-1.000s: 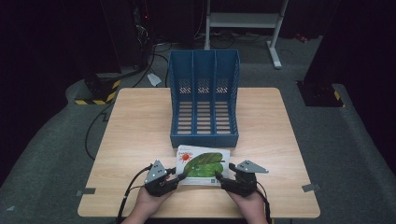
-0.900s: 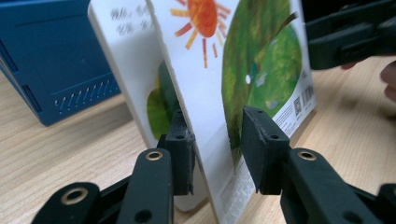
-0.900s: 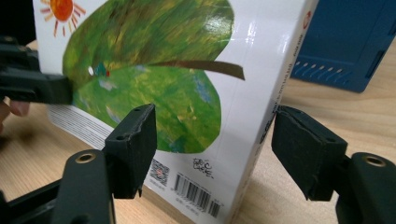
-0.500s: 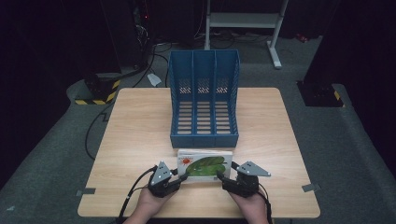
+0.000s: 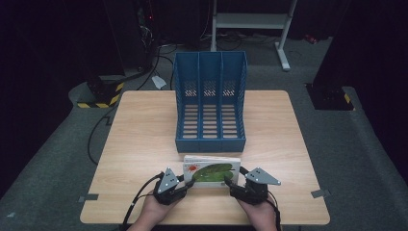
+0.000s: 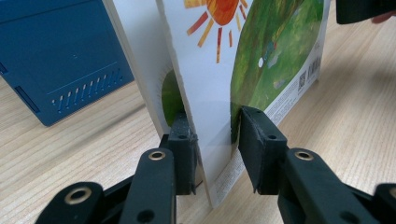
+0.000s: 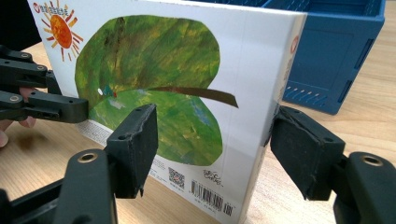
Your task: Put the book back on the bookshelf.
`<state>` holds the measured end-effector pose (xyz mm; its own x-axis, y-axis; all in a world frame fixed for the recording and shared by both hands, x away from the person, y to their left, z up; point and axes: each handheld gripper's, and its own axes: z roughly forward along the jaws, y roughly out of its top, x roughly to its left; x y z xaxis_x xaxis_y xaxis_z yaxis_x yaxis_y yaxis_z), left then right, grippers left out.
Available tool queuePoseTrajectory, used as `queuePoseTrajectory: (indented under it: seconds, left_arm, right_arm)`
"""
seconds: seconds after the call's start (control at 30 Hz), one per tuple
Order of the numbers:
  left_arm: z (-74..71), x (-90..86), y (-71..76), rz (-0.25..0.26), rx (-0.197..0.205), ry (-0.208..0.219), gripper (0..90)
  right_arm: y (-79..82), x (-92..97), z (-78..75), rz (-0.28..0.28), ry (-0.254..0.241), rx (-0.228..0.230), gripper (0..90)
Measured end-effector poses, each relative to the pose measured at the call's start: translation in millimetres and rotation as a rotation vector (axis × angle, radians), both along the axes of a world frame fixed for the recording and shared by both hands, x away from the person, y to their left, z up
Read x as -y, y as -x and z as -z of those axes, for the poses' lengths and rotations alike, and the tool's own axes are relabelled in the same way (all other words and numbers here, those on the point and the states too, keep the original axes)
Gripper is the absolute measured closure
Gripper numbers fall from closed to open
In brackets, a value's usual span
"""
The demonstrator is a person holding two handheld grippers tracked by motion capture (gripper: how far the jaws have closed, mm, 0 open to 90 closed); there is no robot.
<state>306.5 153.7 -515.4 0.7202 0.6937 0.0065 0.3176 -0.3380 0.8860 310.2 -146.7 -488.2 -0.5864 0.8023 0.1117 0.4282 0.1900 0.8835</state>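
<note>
A picture book (image 5: 211, 171) with a green leaf and an orange sun on its cover stands tilted on edge near the table's front, just before the blue three-slot file rack (image 5: 210, 96). My left gripper (image 5: 188, 182) is at its lower left corner. In the left gripper view it (image 6: 217, 135) is shut on the book's cover (image 6: 280, 46) near the free edge, one jaw behind the cover. My right gripper (image 5: 229, 182) is at the lower right corner. Its jaws (image 7: 212, 140) stand wide, straddling the spine end of the book (image 7: 154, 70).
The wooden table (image 5: 139, 139) has bare room left and right of the rack. Tape marks (image 5: 89, 197) sit near its front corners. Cables and a black-yellow striped base (image 5: 98, 98) lie on the floor at back left, a white frame (image 5: 250, 21) behind.
The book has been tipped up from lying nearly flat to standing on its edge. Both grippers have stayed at its lower corners.
</note>
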Motion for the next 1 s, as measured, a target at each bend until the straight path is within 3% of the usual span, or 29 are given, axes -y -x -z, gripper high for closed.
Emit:
queuePoseTrajectory:
  seconds: [0.33, 0.5, 0.67, 0.8, 1.0]
  left_arm:
    - [2.9, -0.8, 4.6, 0.022, -0.021, -0.038, 65.6]
    - [3.4, -2.9, 3.7, 0.029, -0.04, -0.012, 63.1]
    - [4.3, -1.9, 4.5, 0.032, -0.035, -0.01, 67.9]
    - [6.1, -1.2, 8.3, 0.044, -0.02, -0.062, 69.4]
    - [6.7, -1.2, 10.4, 0.044, -0.024, -0.081, 70.0]
  right_arm:
    - [5.4, 1.4, -1.6, -0.014, 0.009, 0.025, 33.2]
    - [3.3, 4.4, -1.3, -0.026, -0.015, 0.008, 31.7]
    - [2.3, 4.1, -1.4, -0.03, -0.021, 0.011, 31.4]
    - [5.8, 3.8, -2.4, -0.038, -0.02, 0.021, 33.1]
    - [7.7, 3.4, -4.4, -0.078, -0.015, 0.038, 31.6]
